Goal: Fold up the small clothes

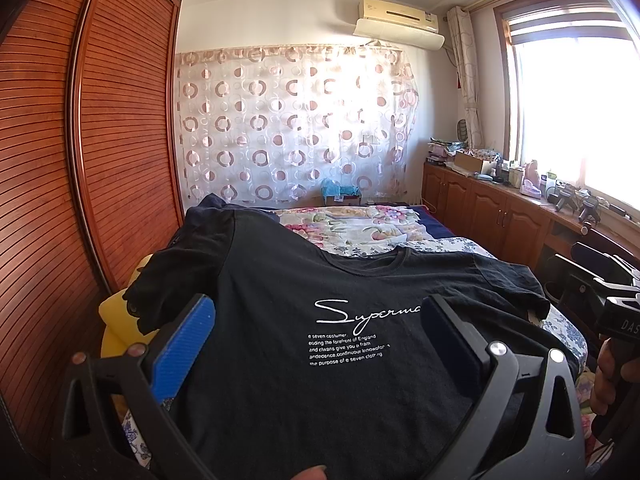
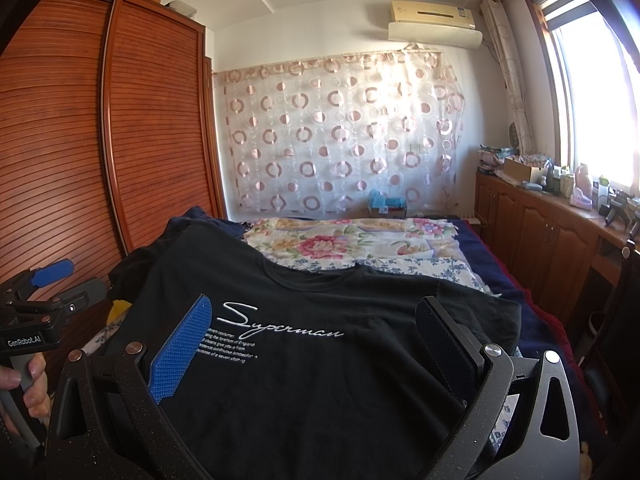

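A black T-shirt (image 1: 280,276) with white "Superman" script lies front up, spread flat on the bed, collar toward the far wall. My left gripper (image 1: 319,300) hovers open over its lower chest, the blue pad (image 1: 184,344) near the left sleeve, nothing between the fingers. The right wrist view shows the same T-shirt (image 2: 340,380), with my right gripper (image 2: 315,301) open above it and holding nothing. Each gripper shows at the edge of the other's view: the right gripper (image 1: 614,300) in a hand, the left gripper (image 2: 72,280) also hand-held.
Louvered wooden wardrobe doors (image 1: 120,140) run close along the bed's left side. A flowered quilt (image 1: 352,224) covers the far half of the bed. Low wooden cabinets (image 2: 540,232) with clutter stand under the window. A yellow item (image 1: 116,320) lies by the left sleeve.
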A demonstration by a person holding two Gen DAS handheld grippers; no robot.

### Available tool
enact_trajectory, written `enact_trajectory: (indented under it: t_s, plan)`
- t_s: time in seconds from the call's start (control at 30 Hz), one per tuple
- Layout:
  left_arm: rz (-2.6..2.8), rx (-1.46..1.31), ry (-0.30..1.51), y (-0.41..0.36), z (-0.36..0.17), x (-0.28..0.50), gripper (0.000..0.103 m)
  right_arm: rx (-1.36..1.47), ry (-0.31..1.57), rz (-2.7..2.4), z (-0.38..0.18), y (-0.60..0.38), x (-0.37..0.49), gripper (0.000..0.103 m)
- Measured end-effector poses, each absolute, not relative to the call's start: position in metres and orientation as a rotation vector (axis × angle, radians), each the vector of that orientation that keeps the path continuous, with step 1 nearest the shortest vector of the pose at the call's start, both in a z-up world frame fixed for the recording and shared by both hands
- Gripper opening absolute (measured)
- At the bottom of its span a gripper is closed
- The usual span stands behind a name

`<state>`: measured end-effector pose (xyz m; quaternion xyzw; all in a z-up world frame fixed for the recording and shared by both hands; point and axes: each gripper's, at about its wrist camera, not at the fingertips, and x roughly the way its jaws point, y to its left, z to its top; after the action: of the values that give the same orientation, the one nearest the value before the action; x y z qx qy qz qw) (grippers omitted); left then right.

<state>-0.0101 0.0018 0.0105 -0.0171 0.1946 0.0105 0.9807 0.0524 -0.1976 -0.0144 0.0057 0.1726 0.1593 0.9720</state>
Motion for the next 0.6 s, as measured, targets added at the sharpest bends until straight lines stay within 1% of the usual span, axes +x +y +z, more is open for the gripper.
enact_trajectory:
  t_s: [0.6]
  plan:
    - [0.022,-0.032,0.390,0.0004,0.0109,-0.0110,0.103,0.012,0.347,0.323,-0.0136,-0.1982,0.0519,0.103]
